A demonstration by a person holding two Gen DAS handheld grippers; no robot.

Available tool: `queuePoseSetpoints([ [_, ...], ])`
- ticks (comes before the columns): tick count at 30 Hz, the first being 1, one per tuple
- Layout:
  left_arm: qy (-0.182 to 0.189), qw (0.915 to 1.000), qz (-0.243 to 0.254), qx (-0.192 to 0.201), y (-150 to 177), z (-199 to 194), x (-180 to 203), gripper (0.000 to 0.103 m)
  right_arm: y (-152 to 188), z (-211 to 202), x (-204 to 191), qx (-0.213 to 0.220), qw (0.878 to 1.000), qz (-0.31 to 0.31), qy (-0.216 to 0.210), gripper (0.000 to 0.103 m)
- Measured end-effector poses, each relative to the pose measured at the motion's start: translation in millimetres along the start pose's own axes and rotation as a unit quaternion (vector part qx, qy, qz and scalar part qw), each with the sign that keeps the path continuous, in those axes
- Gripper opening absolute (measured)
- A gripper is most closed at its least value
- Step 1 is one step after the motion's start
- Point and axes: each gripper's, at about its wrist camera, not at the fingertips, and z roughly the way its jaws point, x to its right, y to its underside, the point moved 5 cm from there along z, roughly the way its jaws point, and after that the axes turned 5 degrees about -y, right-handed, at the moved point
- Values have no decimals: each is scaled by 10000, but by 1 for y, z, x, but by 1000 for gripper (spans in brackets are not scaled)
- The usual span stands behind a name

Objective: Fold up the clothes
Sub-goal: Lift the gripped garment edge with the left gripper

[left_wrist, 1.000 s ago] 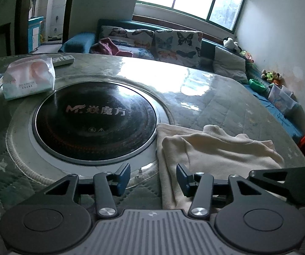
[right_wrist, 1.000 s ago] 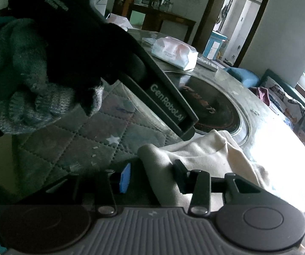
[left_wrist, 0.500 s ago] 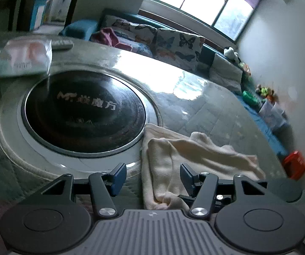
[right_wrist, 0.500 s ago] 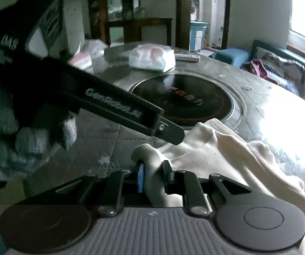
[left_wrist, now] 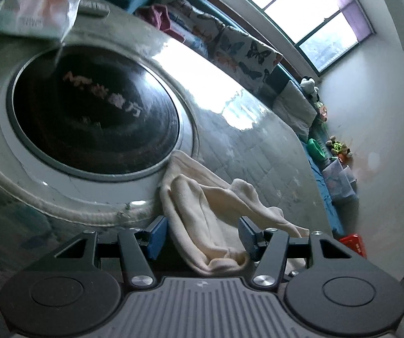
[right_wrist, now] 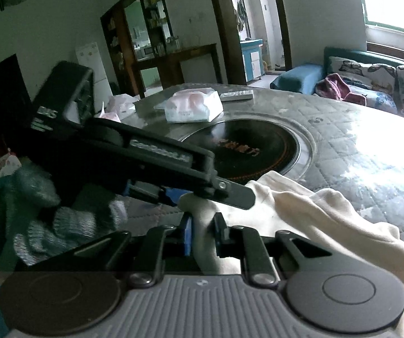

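A cream garment (left_wrist: 202,205) lies crumpled on the quilted table cover (left_wrist: 258,146), next to the round black hotplate (left_wrist: 89,118). My left gripper (left_wrist: 202,236) is open, and a loose bunched fold of the cloth sits between its blue pads without being squeezed. In the right wrist view my right gripper (right_wrist: 203,233) is shut on the near edge of the garment (right_wrist: 314,219), which rises a little off the table there. The left gripper (right_wrist: 207,195) reaches in from the left just above that same edge, held by a grey-gloved hand (right_wrist: 47,225).
A tissue pack (right_wrist: 193,107) and a remote (right_wrist: 235,95) lie beyond the hotplate (right_wrist: 247,149). A sofa with butterfly cushions (left_wrist: 230,45) runs along the far side under the window. A cabinet and a doorway stand behind the table in the right wrist view.
The right gripper closed on the garment's near edge and lifted it slightly. Both views have rolled. The cloth bunched up and now sits between the left gripper's fingers.
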Motion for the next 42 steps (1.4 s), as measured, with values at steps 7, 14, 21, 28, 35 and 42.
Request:
queuePoseSetpoints([
  [7, 59, 9993, -309, -213, 4, 16, -5, 33, 3, -9, -5, 79, 9998, -37, -152, 14],
  [14, 32, 9993, -267, -258, 5, 21, -7, 18, 12, -11, -5, 106, 9999, 47, -98, 16],
  [21, -4, 9996, -157, -239, 6, 19, -8, 18, 24, -43, 18, 283, 9984, 357, 344, 21],
  [28, -23, 9997, -85, -217, 7, 22, -5, 18, 62, -90, 73, 331, 9841, 1112, 1348, 22],
  [35, -58, 9997, 5, -221, 6, 22, -4, 17, 85, -106, 95, 352, 9754, 1503, 1570, 15],
  [42, -89, 9997, 45, -226, 6, 21, -2, 18, 80, -109, 122, 362, 9692, 1560, 1869, 19],
])
